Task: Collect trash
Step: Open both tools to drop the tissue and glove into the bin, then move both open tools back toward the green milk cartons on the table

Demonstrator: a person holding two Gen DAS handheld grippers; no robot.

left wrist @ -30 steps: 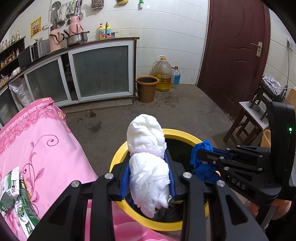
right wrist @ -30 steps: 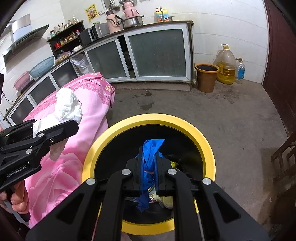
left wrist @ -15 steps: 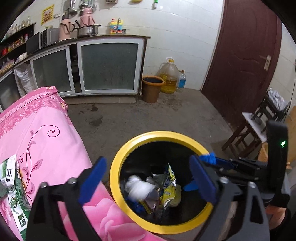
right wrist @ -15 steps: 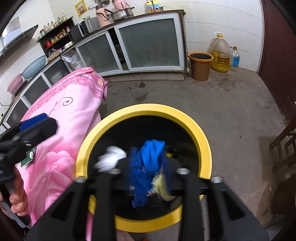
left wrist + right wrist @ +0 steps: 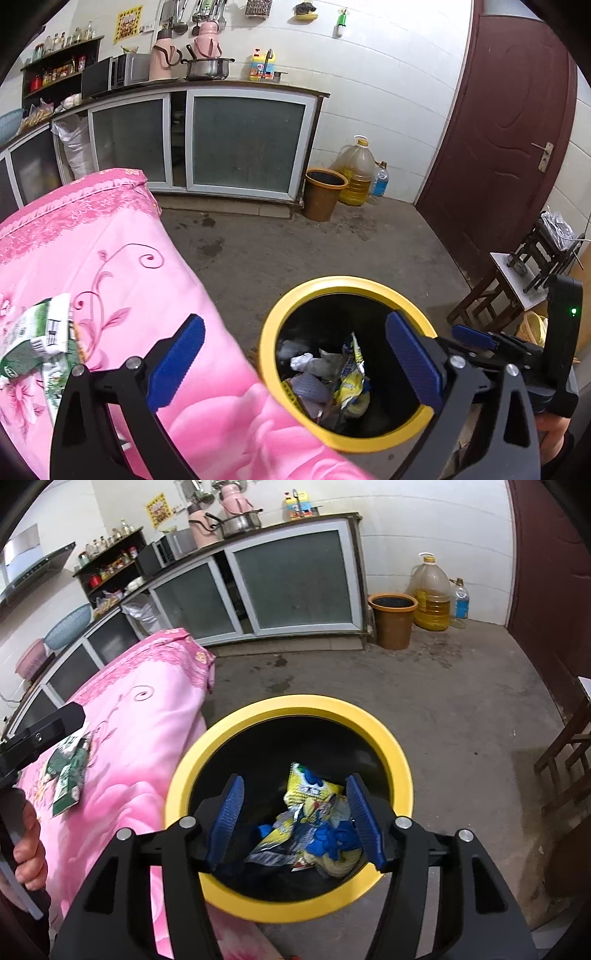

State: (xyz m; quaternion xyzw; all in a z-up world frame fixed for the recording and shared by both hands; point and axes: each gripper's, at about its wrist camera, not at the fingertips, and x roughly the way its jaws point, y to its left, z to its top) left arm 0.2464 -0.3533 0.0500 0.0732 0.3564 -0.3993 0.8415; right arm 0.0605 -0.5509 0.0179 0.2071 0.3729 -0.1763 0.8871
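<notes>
Black tongs (image 5: pixel 295 819) w/ blue ribbed pads (image 5: pixel 226 818), silver screws.

The round plastic trash bin (image 5: pixel 400 764) has a bright yellow rim and a black inside, where a crinkled yellow snack wrapper (image 5: pixel 314 794) printed with blue and white lies beside a crumpled blue plastic scrap (image 5: pixel 332 840) and, in the left wrist view, a small white wad of tissue (image 5: pixel 301 361). The pink cloth (image 5: pixel 122 258) spread beside the bin carries darker pink curling vines and large pale roses, and a flat green-and-white printed packet (image 5: pixel 70 775) lies on it. Both the left gripper (image 5: pixel 295 363) and the right gripper (image 5: pixel 295 819) are black with textured dark blue finger pads (image 5: pixel 227 819), while farther back stand a brown plastic bucket (image 5: pixel 325 194), a clear jug of amber-yellow oil (image 5: pixel 356 177) and a dark reddish-brown wooden door (image 5: pixel 498 140).
</notes>
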